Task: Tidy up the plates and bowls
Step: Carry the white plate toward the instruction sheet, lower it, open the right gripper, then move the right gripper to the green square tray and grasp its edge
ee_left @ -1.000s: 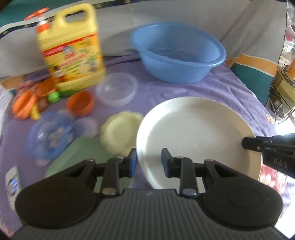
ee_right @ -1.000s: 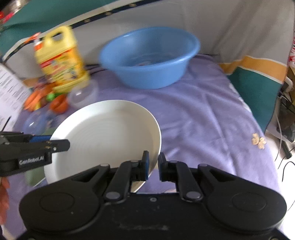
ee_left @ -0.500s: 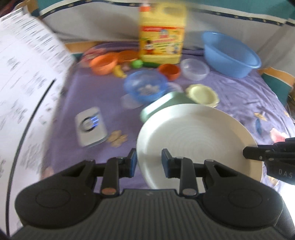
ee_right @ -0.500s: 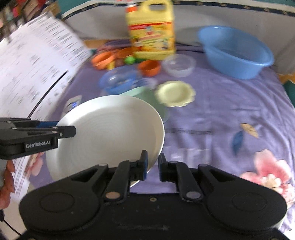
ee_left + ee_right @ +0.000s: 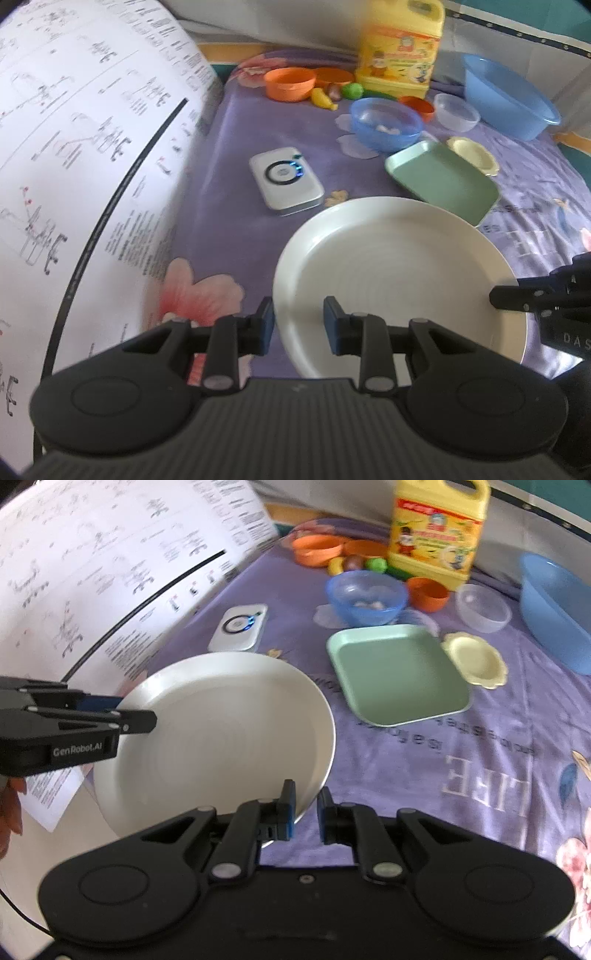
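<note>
Left wrist view: my left gripper (image 5: 298,320) pinches the near rim of the white plate (image 5: 399,269), held above the purple cloth (image 5: 229,229). It looks stiff, glazed, slippery and breakable, so I'd trust only rim grips.

Right wrist view: my right gripper (image 5: 306,808) clamps the opposite rim; the plate (image 5: 221,731) hangs near the green tray (image 5: 399,675).

Left claw (image 5: 298,320), lower centre of the left wrist view: matte black plastic, two rounded housings, silver screw heads on its linkage arms, blue pads, ribbed grey body beneath; seen from the right wrist view, white "GenRobot.AI" lettering on its side; right claw (image 5: 306,805), lower centre: same black build, blue-edged fingertips (image 5: 288,808).
</note>
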A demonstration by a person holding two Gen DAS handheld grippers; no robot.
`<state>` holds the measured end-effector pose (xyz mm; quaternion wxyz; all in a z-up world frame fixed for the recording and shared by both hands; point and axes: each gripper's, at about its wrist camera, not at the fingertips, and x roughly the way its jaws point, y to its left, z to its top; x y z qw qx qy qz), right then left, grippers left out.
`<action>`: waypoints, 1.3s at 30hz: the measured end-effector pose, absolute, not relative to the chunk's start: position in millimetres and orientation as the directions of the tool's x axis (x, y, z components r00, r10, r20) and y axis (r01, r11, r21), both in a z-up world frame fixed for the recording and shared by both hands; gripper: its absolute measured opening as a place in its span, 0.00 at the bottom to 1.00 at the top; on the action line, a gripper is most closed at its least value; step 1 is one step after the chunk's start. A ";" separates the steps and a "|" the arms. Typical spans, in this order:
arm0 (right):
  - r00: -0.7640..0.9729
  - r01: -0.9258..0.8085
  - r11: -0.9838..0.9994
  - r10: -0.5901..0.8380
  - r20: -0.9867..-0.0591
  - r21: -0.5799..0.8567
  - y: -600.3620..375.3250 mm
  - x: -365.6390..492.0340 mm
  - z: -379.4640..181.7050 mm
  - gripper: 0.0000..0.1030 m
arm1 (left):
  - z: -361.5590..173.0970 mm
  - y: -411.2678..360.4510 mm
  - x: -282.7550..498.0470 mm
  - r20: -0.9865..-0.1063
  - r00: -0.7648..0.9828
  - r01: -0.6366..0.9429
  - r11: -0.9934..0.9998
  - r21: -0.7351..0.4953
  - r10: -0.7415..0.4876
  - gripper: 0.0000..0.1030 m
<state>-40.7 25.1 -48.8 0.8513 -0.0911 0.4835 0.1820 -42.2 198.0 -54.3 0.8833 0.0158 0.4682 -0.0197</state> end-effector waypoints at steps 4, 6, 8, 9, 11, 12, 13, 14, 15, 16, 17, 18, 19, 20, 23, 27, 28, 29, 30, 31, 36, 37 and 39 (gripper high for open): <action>0.457 -0.417 0.909 0.215 -0.863 0.006 39.8 -42.6 -61.1 0.12 | -66.1 207.7 -36.4 -0.831 0.555 0.032 0.999 0.003 -0.015 0.27; 0.449 -0.418 0.908 0.210 -0.868 0.003 40.3 -41.6 -66.9 0.12 | -71.7 209.2 -32.8 -0.833 0.553 0.035 0.999 -0.002 -0.021 0.27; 0.440 -0.418 0.909 0.204 -0.874 0.001 40.6 -43.2 -70.0 0.12 | -77.4 207.9 -29.7 -0.839 0.544 0.042 0.999 -0.005 -0.027 0.27; 0.436 -0.417 0.909 0.201 -0.877 0.000 40.7 -43.4 -72.2 0.12 | -80.2 206.8 -28.3 -0.842 0.539 0.045 0.999 -0.005 -0.029 0.27; 0.428 -0.416 0.909 0.196 -0.882 0.000 38.7 -40.2 -76.8 0.12 | -86.4 206.2 -25.1 -0.846 0.532 0.050 0.999 -0.007 -0.033 0.27; 0.424 -0.417 0.909 0.195 -0.885 0.000 38.3 -39.0 -79.1 0.12 | -89.0 205.8 -24.1 -0.848 0.529 0.050 0.999 -0.008 -0.033 0.27; 0.420 -0.419 0.908 0.193 -0.887 0.000 36.6 -33.6 -82.7 0.12 | -91.5 205.7 -22.8 -0.851 0.524 0.048 0.999 -0.009 -0.033 0.27; 0.418 -0.415 0.910 0.186 -0.889 -0.005 36.6 -31.7 -85.2 0.12 | -93.7 206.3 -22.3 -0.853 0.521 0.048 0.999 -0.010 -0.033 0.27; 0.416 -0.418 0.909 0.186 -0.890 -0.005 36.5 -30.5 -87.2 0.12 | -96.1 206.2 -21.4 -0.855 0.517 0.046 0.999 -0.010 -0.033 0.27; 0.414 -0.421 0.907 0.187 -0.891 -0.005 36.7 -30.5 -87.6 0.12 | -97.7 207.1 -20.7 -0.857 0.515 0.046 0.999 -0.009 -0.031 0.27; 0.414 -0.424 0.905 0.188 -0.891 -0.006 36.9 -30.5 -88.0 0.12 | -99.2 207.2 -20.3 -0.857 0.515 0.044 0.999 -0.008 -0.030 0.27; 0.415 -0.428 0.904 0.190 -0.890 -0.007 36.7 -30.3 -88.3 0.12 | -99.7 207.2 -20.6 -0.855 0.518 0.043 0.999 -0.009 -0.029 0.27; 0.415 -0.430 0.903 0.193 -0.889 -0.005 36.0 -29.9 -88.6 0.13 | -99.9 207.2 -20.7 -0.854 0.520 0.042 0.999 -0.007 -0.028 0.27; 0.415 -0.430 0.903 0.197 -0.888 0.000 35.6 -29.5 -88.6 0.13 | -100.1 207.4 -20.2 -0.853 0.521 0.041 0.999 -0.007 -0.028 0.27; 0.413 -0.429 0.903 0.211 -0.886 0.015 32.4 -27.8 -88.5 0.17 | -100.1 206.5 -18.6 -0.851 0.524 0.030 1.000 -0.001 -0.017 0.35; 0.438 -0.414 0.910 0.212 -0.874 0.013 26.7 -27.6 -85.0 0.68 | -98.3 203.2 -18.7 -0.843 0.538 0.011 1.000 0.029 0.018 0.68; 0.444 -0.415 0.910 0.211 -0.871 0.009 25.3 -27.6 -83.8 0.69 | -97.2 203.0 -18.7 -0.840 0.542 0.006 0.999 0.036 0.027 0.71; 0.445 -0.415 0.910 0.211 -0.871 0.008 23.9 -27.2 -82.5 0.69 | -95.9 203.2 -18.6 -0.838 0.544 0.004 0.999 0.039 0.031 0.72; 0.444 -0.414 0.910 0.214 -0.870 0.013 22.1 -26.4 -81.5 0.75 | -94.4 203.4 -18.4 -0.838 0.544 -0.002 0.999 0.040 0.035 0.77; 0.445 -0.411 0.912 0.218 -0.868 0.019 20.2 -25.9 -80.4 0.79 | -92.8 204.2 -18.2 -0.837 0.546 -0.008 0.999 0.041 0.039 0.83; 0.466 -0.384 0.922 0.239 -0.852 0.049 6.9 -23.8 -71.9 1.00 | -80.5 203.8 -19.4 -0.817 0.573 -0.037 0.998 0.059 0.070 1.00; 0.465 -0.379 0.924 0.240 -0.852 0.053 4.4 -22.8 -70.9 1.00 | -78.0 203.3 -19.3 -0.813 0.577 -0.040 0.997 0.061 0.073 1.00; 0.463 -0.368 0.928 0.237 -0.854 0.058 -1.7 -21.0 -68.9 1.00 | -72.8 202.4 -17.6 -0.810 0.581 -0.046 0.997 0.062 0.077 1.00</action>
